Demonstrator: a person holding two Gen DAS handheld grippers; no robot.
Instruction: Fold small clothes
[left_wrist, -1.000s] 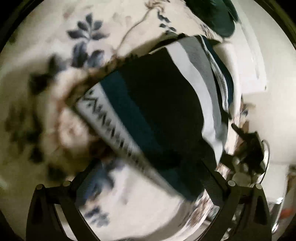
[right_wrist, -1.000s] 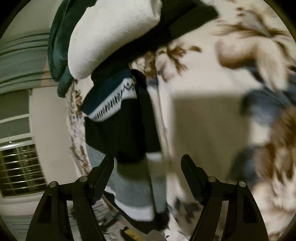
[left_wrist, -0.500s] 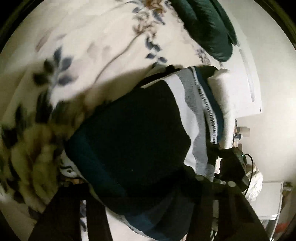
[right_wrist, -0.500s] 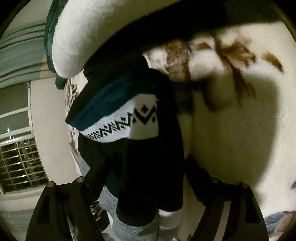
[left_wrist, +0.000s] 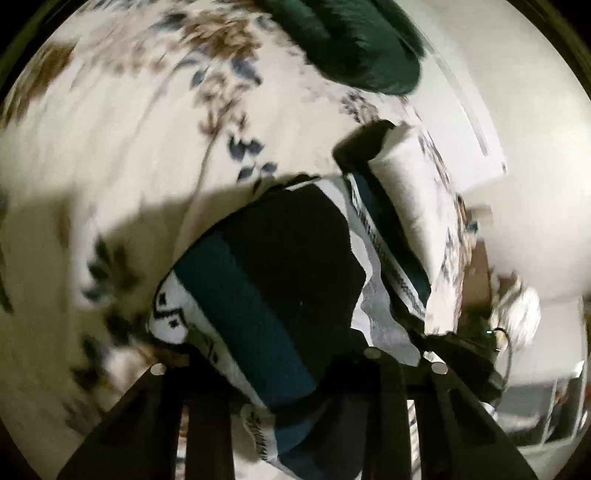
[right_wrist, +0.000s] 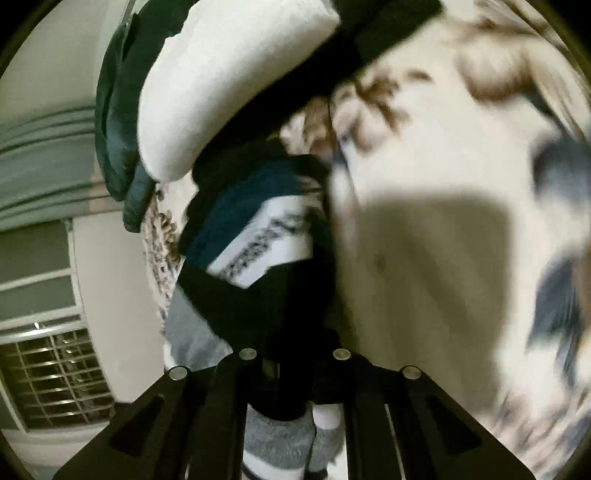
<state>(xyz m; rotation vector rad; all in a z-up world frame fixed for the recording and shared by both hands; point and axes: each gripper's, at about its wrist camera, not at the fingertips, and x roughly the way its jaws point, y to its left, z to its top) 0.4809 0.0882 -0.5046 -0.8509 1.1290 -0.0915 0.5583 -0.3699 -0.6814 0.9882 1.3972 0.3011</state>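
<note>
A small knitted sweater (left_wrist: 295, 266) with black, teal, white and grey bands and a zigzag trim lies bunched on a floral blanket (left_wrist: 129, 147). My left gripper (left_wrist: 291, 373) has its jaws closing on the near teal and black edge, with the cloth pinched between the fingers and lifted. In the right wrist view the same sweater (right_wrist: 258, 236) hangs forward from my right gripper (right_wrist: 293, 365). That gripper is shut on a black fold, with the grey and white hem drooping below the fingers.
A white pillow (right_wrist: 229, 85) and a dark green cushion (left_wrist: 362, 48) lie beyond the sweater. The floral blanket (right_wrist: 443, 240) spreads wide to the right. A barred window (right_wrist: 48, 369) and pale wall are at left, past the bed's edge.
Both grippers went from wide open around the sweater to closed on it. The left one rose and drew its edge up; the right one came in close over the black fold.
</note>
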